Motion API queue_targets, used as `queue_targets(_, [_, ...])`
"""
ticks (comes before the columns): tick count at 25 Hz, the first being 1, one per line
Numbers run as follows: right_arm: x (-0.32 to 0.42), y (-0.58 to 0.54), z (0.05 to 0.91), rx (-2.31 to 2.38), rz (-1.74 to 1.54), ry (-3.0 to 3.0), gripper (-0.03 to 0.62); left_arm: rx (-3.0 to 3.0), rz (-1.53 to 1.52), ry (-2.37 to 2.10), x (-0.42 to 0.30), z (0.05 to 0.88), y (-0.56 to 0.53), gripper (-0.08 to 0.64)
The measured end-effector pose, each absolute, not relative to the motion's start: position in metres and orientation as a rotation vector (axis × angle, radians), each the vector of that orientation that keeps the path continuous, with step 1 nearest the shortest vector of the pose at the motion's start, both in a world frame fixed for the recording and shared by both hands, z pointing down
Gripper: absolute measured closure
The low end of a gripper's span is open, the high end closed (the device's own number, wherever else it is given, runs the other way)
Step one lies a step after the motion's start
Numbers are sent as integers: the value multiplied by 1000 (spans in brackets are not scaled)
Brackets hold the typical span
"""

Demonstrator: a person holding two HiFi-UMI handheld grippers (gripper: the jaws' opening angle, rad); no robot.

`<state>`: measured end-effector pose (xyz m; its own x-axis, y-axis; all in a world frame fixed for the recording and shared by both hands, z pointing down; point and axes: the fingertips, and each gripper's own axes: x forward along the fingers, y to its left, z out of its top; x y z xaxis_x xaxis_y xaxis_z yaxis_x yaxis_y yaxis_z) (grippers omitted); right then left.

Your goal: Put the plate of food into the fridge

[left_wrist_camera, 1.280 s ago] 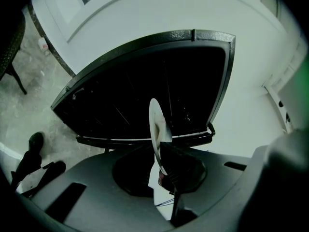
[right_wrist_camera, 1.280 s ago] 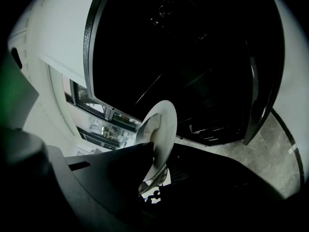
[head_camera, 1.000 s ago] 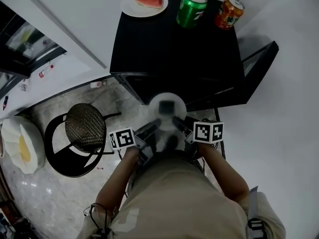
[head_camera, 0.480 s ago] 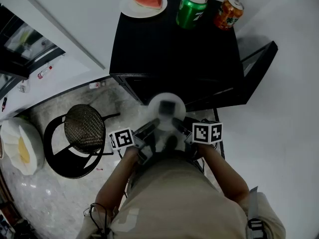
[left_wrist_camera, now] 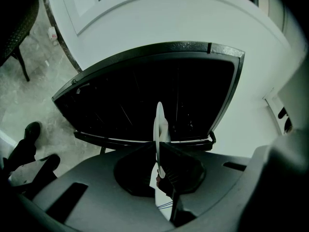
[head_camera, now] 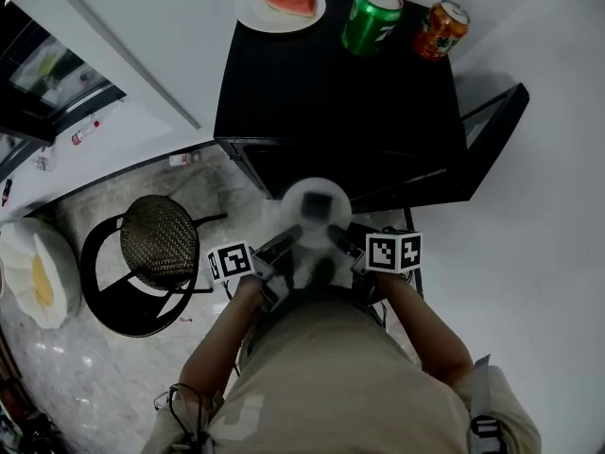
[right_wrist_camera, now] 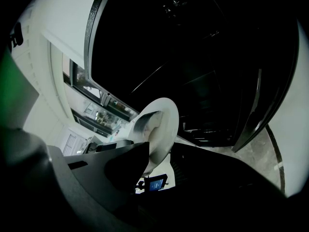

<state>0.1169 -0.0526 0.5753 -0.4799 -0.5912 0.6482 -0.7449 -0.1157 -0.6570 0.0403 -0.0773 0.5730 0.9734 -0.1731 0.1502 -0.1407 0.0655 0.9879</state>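
Left tongs (left_wrist_camera: 159,150) are clamped tight on the plate (head_camera: 341,206) by its rim. The right tongs (right_wrist_camera: 161,153) have just been opening and look slack around the far rim. So it hangs in front of the open fridge (head_camera: 331,93) on basically one pinch, and it could tip and dump the food on the marbled floor (head_camera: 76,348). Fridge top's crowded too: watermelon plate (head_camera: 250,12), green can (head_camera: 371,19), orange can (head_camera: 440,28). A wicker stool (head_camera: 156,244) sits left of it, white wall (head_camera: 548,235) right.
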Motion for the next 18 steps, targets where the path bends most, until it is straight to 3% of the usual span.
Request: queue_targets(18, [135,-47,578,1586,1650,-1952,479,1520,-51,-311,30,600,-86,538])
